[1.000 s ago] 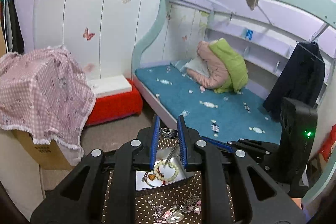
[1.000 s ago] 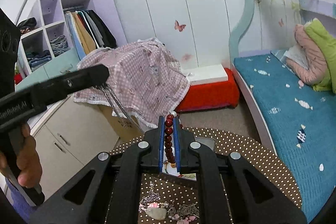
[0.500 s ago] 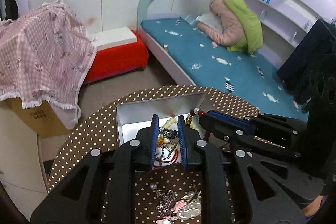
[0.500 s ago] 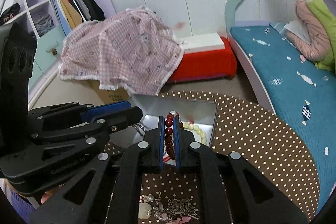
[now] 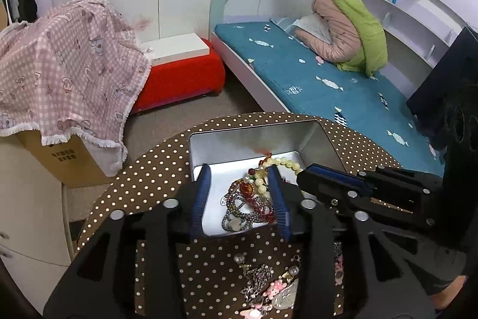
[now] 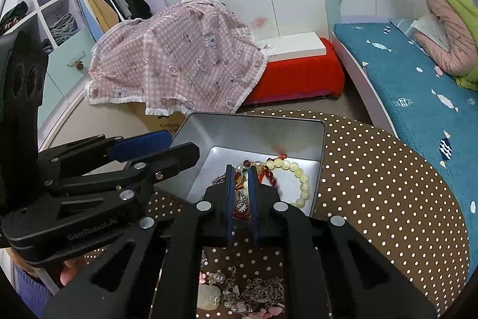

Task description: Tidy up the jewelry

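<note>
Left wrist view shows the left gripper (image 5: pixel 239 193) low over the open metal tin (image 5: pixel 251 145), its jaws opening, with a tangle of silver chain and amber-red pieces (image 5: pixel 245 205) lying loose on the tin floor between the blue pads; the pads do not press on it. Right wrist view shows the right gripper (image 6: pixel 240 199) just beside, also over the tin, its jaws nearly pressed together. A dark red bead strand (image 6: pixel 242 208) seems to pass through the narrow gap, but I cannot tell if it is truly pinched or only lies behind.

Further in the tin rests a pale bead bracelet (image 6: pixel 295 178), touching the red pieces. The tin stands on the brown dotted desk (image 6: pixel 373 184). Nearer to the cameras, a second heap of loose jewelry (image 6: pixel 245 295) waits on the desk: thin chains, pink charms and a pale stone pendant.

I judge all these things light, limp and easy to tangle. The chains will drape and slip, so it is better to take a bunched part or a bead, not one thin link. The bracelet is firmer; a pinch across its beads should hold.
</note>
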Demonstrator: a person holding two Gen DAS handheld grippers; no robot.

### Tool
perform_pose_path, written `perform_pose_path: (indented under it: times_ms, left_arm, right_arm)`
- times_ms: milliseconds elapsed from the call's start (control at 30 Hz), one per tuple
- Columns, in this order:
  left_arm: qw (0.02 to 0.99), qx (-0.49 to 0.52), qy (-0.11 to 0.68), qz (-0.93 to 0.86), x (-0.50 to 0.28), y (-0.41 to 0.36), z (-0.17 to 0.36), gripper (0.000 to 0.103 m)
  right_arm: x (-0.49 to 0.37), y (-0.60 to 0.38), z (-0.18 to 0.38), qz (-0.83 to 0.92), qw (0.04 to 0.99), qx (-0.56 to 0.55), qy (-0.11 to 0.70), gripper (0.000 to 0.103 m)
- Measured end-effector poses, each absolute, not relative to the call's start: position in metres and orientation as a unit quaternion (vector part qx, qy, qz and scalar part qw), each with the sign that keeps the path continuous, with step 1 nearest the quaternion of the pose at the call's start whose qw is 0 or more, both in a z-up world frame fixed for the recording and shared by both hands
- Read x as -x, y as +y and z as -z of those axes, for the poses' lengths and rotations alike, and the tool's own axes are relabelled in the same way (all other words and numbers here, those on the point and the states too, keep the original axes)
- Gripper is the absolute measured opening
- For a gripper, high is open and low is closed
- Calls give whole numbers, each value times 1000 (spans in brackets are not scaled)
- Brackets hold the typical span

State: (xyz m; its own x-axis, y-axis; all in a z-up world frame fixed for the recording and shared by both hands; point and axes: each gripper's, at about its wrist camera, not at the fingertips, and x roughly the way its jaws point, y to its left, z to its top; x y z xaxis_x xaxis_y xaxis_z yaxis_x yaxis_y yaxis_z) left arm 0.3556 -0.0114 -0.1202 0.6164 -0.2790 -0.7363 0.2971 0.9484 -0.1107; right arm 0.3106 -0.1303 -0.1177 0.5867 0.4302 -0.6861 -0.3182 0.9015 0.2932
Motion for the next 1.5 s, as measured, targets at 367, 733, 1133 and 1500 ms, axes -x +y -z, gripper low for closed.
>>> perform_pose_path:
  times_ms: [367, 733, 1133, 1500]
  left_arm:
    - [931, -38, 340, 125, -280, 10, 100, 70]
    - [916, -49, 375, 137, -220, 6, 160, 70]
    - [891, -94, 398, 198, -221, -47, 186, 51]
    - [881, -109, 417, 195, -242, -59, 202, 51]
  right_arm:
    - [-247, -143, 94, -221, 904, -51, 363, 25]
    - [-192, -161, 135, -203, 899, -66, 383, 32]
    - [-174, -186, 149, -190, 897, -92, 390, 40]
    - [-177, -194, 156, -196, 892, -106, 393, 42]
